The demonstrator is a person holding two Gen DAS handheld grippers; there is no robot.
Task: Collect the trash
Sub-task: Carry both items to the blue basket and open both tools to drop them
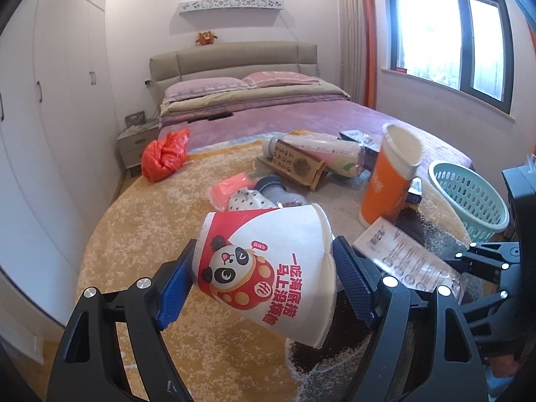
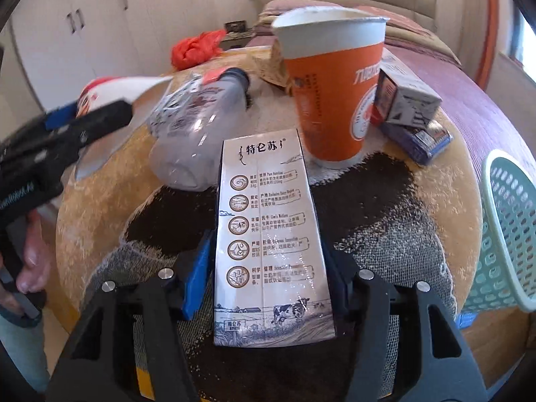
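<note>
Left tongs [image 1: 264,284]: I've got them clamped on the panda paper cup [image 1: 268,268], tipped sideways above the rug [image 1: 140,234].
Right tongs [image 2: 268,278]: pinching the milk carton [image 2: 271,234] by its sides, over the rug's dark patch.
Orange cup [image 2: 335,93]: upright, just past the carton.
Clear bottle [image 2: 197,124]: lying left of the carton.
Green basket [image 2: 509,234]: at the rug's right edge.

milk carton [image 2: 268,234] clamped, right hand-held gripper [image 2: 268,288]
</note>
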